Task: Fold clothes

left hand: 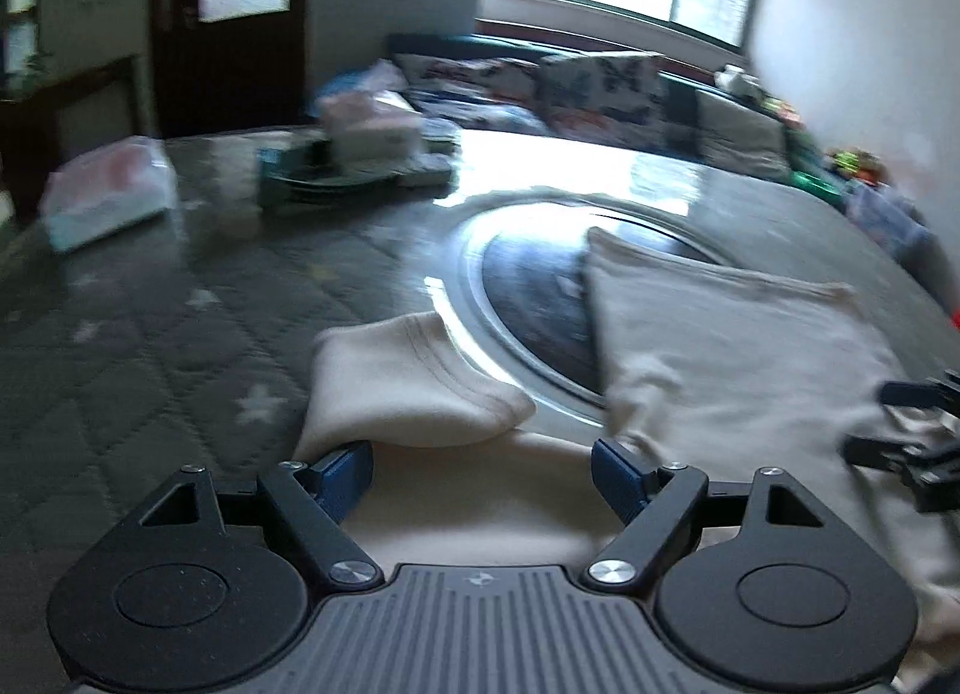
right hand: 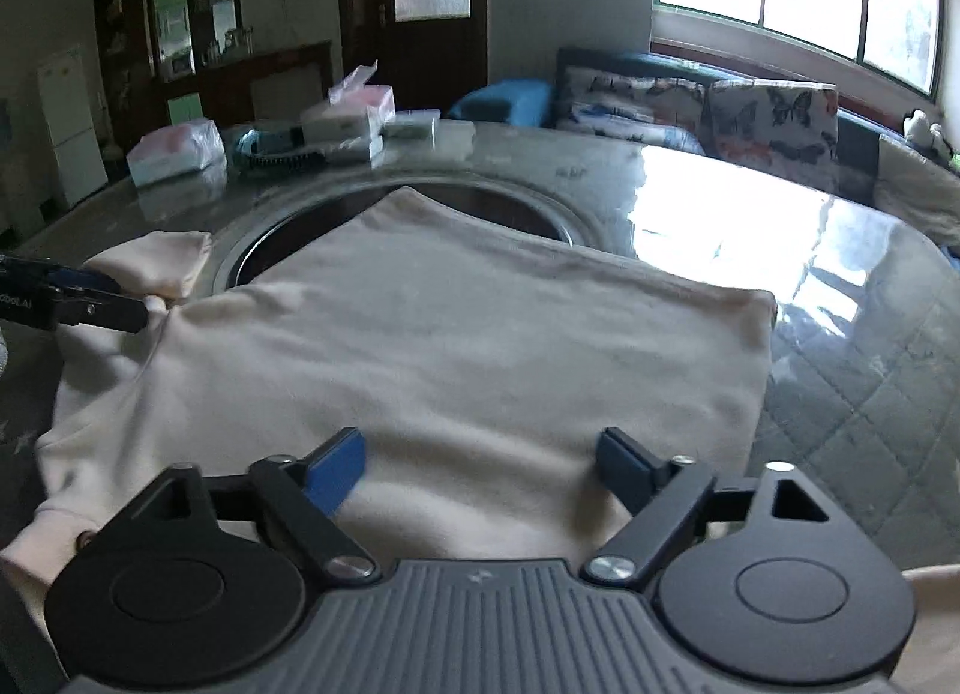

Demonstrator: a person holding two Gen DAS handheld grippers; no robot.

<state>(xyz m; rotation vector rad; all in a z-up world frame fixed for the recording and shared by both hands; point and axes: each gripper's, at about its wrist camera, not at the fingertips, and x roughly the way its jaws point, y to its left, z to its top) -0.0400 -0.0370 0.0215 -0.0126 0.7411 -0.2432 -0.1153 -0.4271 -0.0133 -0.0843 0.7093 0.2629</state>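
A cream sweatshirt (right hand: 450, 334) lies flat on the round table (right hand: 840, 382), its body folded into a rough rectangle that partly covers the dark centre disc (left hand: 534, 304). One sleeve (left hand: 408, 382) sticks out to the left, its cuff doubled back. My left gripper (left hand: 480, 472) is open, hovering low over the cloth where that sleeve meets the body, with nothing between its blue pads (left hand: 345, 475). My right gripper (right hand: 480, 466) is open too, over the near edge of the body. Each gripper shows in the other's view: the right gripper (left hand: 888, 421) and the left gripper (right hand: 120, 298).
The table has a glass top over a quilted star-pattern cover (left hand: 180, 346). At its far side are tissue packs (right hand: 177, 150), small boxes (right hand: 354, 123) and stacked plates (left hand: 336, 178). A sofa with butterfly cushions (right hand: 768, 111) stands behind, under a bright window.
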